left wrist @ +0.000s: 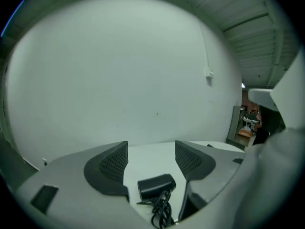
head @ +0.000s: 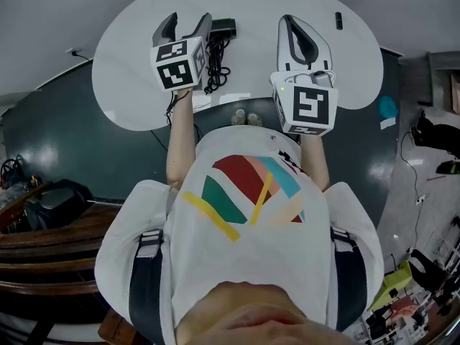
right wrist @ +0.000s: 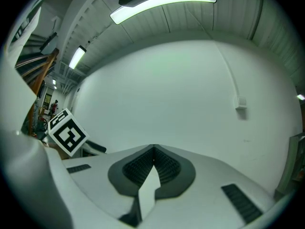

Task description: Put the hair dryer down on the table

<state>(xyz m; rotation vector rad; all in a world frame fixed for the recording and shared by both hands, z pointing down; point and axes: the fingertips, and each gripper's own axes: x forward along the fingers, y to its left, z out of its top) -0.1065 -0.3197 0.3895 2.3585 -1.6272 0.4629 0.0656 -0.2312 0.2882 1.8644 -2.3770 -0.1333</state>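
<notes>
Left gripper (left wrist: 151, 149), jaws apart, frames hair dryer (left wrist: 156, 186), its cord (left wrist: 162, 213) cut off below.

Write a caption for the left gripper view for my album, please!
Left gripper, jaws apart, hovers over a black hair dryer lying with its tangled black cord on the white table.

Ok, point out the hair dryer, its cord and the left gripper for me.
hair dryer (left wrist: 155, 186), left gripper view, on its black body.
cord (left wrist: 162, 213), left gripper view, on the tangled loops.
left gripper (left wrist: 151, 151), left gripper view, midway between its open jaw tips.
</notes>
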